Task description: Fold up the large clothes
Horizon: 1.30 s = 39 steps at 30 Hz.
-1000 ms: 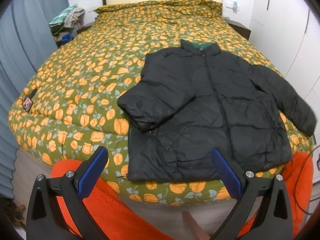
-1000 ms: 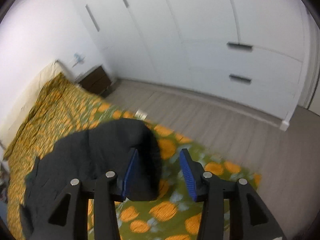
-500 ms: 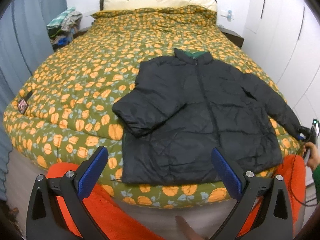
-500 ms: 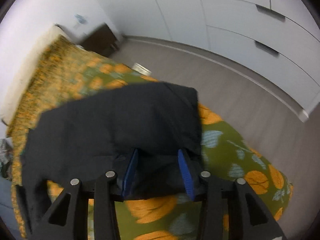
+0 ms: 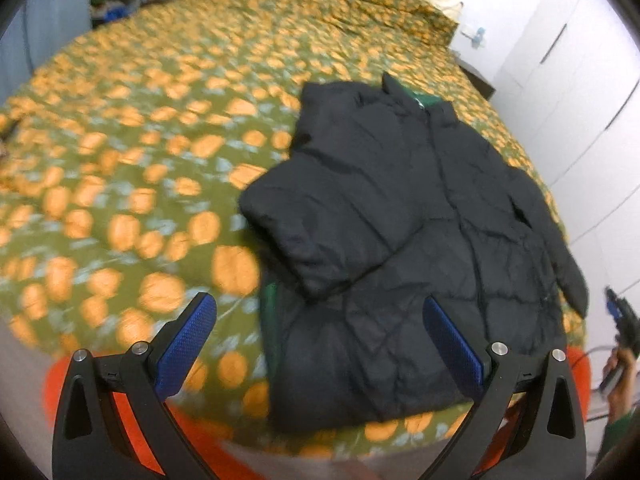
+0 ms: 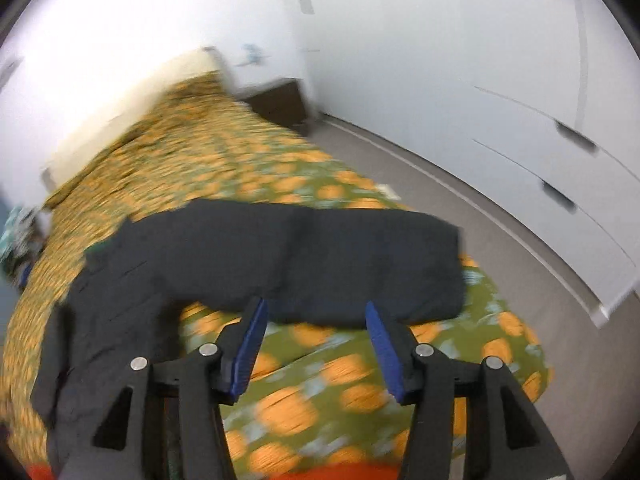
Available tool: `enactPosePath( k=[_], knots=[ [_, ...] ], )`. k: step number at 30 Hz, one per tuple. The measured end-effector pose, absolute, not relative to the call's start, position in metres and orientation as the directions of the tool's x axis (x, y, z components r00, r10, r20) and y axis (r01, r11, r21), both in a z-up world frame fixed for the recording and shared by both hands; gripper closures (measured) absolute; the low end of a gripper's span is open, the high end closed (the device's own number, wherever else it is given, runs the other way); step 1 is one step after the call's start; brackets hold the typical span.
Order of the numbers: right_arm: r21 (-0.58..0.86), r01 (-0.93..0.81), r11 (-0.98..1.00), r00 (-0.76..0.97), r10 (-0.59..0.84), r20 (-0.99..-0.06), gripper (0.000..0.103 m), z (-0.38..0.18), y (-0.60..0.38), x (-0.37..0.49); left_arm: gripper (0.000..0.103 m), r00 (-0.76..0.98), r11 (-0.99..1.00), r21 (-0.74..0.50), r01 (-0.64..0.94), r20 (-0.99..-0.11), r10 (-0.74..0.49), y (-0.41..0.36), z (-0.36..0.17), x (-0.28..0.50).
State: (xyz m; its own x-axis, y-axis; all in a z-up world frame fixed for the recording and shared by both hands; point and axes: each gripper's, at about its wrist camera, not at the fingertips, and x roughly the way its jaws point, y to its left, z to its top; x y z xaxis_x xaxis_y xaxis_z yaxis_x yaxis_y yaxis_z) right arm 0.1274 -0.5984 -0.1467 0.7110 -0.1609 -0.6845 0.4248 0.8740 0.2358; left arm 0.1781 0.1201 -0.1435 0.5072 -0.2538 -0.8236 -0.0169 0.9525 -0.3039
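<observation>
The black puffer jacket (image 5: pixel 420 240) lies front-up on the flowered bedspread (image 5: pixel 120 160), near the foot corner of the bed, collar toward the pillows. Its left-hand sleeve (image 5: pixel 320 224) is already folded in across the chest; the other sleeve (image 6: pixel 360 264) lies straight out toward the bed's edge on the wardrobe side, not yet folded. So you look to be mid sleeve-fold, one done, one to go. Your right gripper (image 6: pixel 316 340) sits just short of that outstretched sleeve, blue pads either side of its near edge; the jaws are opening, nothing pinched between them, cloth ahead of the tips rather than in them. Your left gripper (image 5: pixel 320 344) hovers over the hem end, jaws spread wide, holding nothing. Both views are smeared by motion, so exact contact is hard to call. Next move, as I read it: push the right jaws onto the sleeve near the cuff, close on the padding, lift it and carry it across the chest to lie over the first sleeve. Puffy fill is slippery, so bite deep. The wardrobe (image 6: pixel 520 120) and the floor (image 6: pixel 460 200) lie beyond; keep the sleeve from sliding off the edge.
</observation>
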Motion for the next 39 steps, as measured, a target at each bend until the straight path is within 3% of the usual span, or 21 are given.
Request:
enactPosePath(
  k=[5, 6, 7, 9, 10, 16, 21, 27, 35, 36, 39],
  knots=[
    [0.219, 0.223, 0.950, 0.754, -0.026, -0.656, 0.050, -0.127, -0.512, 0.120, 0.003, 0.470, 0.937, -0.333, -0.108, -0.847, -0.248, 0.120, -0.197, 0.229],
    [0.214, 0.184, 0.959, 0.757, 0.001, -0.653, 0.050, -0.126, -0.497, 0.122, 0.017, 0.470, 0.937, -0.326, -0.130, -0.852, -0.231, 0.121, -0.205, 0.235],
    [0.207, 0.157, 0.966, 0.757, 0.017, -0.654, 0.050, -0.128, -0.483, 0.128, 0.058, 0.462, 0.940, -0.310, -0.145, -0.861, -0.213, 0.120, -0.212, 0.242],
    [0.193, 0.098, 0.976, 0.756, 0.053, -0.653, 0.050, -0.129, -0.454, 0.130, 0.092, 0.454, 0.944, -0.279, -0.176, -0.874, -0.174, 0.124, -0.214, 0.244],
    [0.188, 0.080, 0.979, 0.756, 0.064, -0.652, 0.050, -0.127, -0.445, 0.130, 0.096, 0.471, 0.938, -0.294, -0.185, -0.864, -0.178, 0.130, -0.206, 0.241],
    [0.176, -0.013, 0.984, 0.750, 0.126, -0.649, 0.050, -0.128, -0.402, 0.115, 0.097, 0.609, 0.953, -0.161, -0.255, -0.792, 0.029, 0.190, -0.117, 0.203],
    [0.203, -0.039, 0.978, 0.746, 0.164, -0.645, 0.050, -0.129, -0.382, 0.111, 0.097, 0.618, 0.933, 0.021, -0.360, -0.743, 0.255, 0.258, -0.078, 0.182],
    [0.196, -0.085, 0.977, 0.740, 0.194, -0.644, 0.050, -0.130, -0.360, 0.114, 0.099, 0.499, 0.856, 0.185, -0.482, -0.745, 0.442, 0.326, -0.110, 0.190],
    [0.188, -0.115, 0.975, 0.720, 0.212, -0.661, 0.050, -0.127, -0.346, 0.110, 0.097, 0.387, 0.804, 0.251, -0.539, -0.774, 0.502, 0.356, -0.161, 0.204],
    [0.182, -0.110, 0.977, 0.722, 0.204, -0.661, 0.050, -0.126, -0.347, 0.108, 0.092, 0.383, 0.801, 0.244, -0.547, -0.778, 0.498, 0.358, -0.162, 0.201],
    [0.175, -0.077, 0.982, 0.718, 0.176, -0.674, 0.050, -0.129, -0.356, 0.104, 0.062, 0.406, 0.808, 0.223, -0.546, -0.773, 0.488, 0.349, -0.155, 0.185]
  ],
)
